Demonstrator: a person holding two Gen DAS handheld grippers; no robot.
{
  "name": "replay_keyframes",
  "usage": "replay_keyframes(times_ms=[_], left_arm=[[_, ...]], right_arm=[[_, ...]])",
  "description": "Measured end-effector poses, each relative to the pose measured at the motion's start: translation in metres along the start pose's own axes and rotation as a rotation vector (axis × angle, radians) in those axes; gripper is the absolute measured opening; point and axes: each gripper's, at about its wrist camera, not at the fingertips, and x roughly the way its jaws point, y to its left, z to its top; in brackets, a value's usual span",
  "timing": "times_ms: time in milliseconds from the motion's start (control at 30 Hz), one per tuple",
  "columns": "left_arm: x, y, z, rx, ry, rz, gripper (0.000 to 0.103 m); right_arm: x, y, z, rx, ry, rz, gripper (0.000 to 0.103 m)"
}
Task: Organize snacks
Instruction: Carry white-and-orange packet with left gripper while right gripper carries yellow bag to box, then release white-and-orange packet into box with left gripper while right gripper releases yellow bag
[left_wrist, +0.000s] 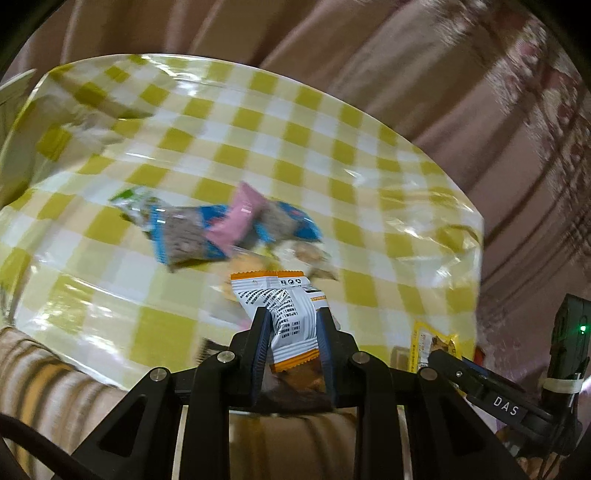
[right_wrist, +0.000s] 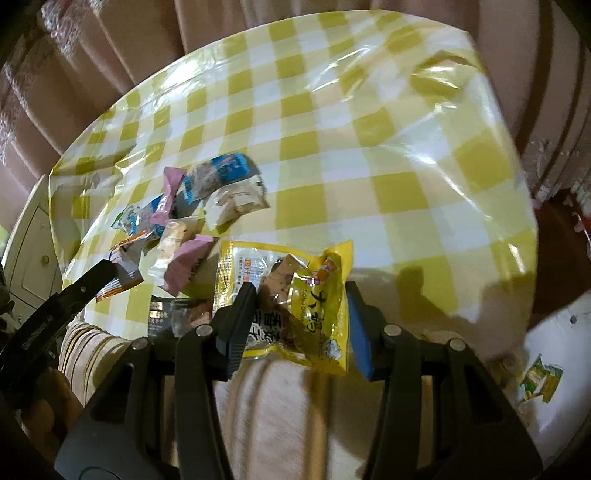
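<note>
My left gripper (left_wrist: 293, 314) is shut on a white and orange snack packet (left_wrist: 273, 291), held above the near edge of a table with a yellow checked cloth (left_wrist: 295, 122). My right gripper (right_wrist: 300, 295) is shut on a yellow snack packet (right_wrist: 317, 310) over the same near edge. A loose pile of snacks (right_wrist: 207, 192) lies on the cloth: blue, pink, beige and green-white packets. In the left wrist view that pile (left_wrist: 207, 229) lies just beyond the held packet. The left gripper's finger (right_wrist: 85, 284) and its packet (right_wrist: 118, 284) show at the left of the right wrist view.
A dark packet (right_wrist: 173, 310) lies at the table's near edge beside the right gripper. A white container (right_wrist: 554, 332) holding a green and yellow packet (right_wrist: 539, 380) sits low on the right. Striped upholstery (right_wrist: 280, 398) runs below the table; pink curtains (left_wrist: 443, 74) hang behind.
</note>
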Motion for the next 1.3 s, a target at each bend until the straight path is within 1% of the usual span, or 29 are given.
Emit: replay_keyframes(times_ms=[133, 333, 533, 767, 933, 1067, 1300], left_arm=[[0.003, -0.037, -0.010, 0.066, 0.025, -0.046, 0.027], [0.014, -0.101, -0.029, 0.166, 0.092, -0.145, 0.027], [0.027, -0.159, -0.055, 0.267, 0.175, -0.234, 0.027], [0.041, -0.210, -0.084, 0.361, 0.270, -0.314, 0.027], [0.047, -0.240, -0.107, 0.431, 0.335, -0.352, 0.027], [0.052, -0.257, -0.123, 0.468, 0.389, -0.383, 0.027], [0.060, -0.273, -0.140, 0.515, 0.475, -0.418, 0.027]], right_arm=[[-0.017, -0.027, -0.005, 0.035, -0.017, -0.021, 0.052], [-0.043, -0.074, -0.016, 0.100, -0.042, -0.074, 0.052], [-0.061, -0.131, -0.032, 0.185, -0.044, -0.155, 0.052], [-0.073, -0.187, -0.054, 0.259, -0.027, -0.254, 0.052], [-0.077, -0.213, -0.067, 0.301, -0.012, -0.294, 0.052], [-0.079, -0.228, -0.077, 0.318, 0.004, -0.322, 0.052], [-0.078, -0.251, -0.091, 0.353, 0.035, -0.364, 0.053]])
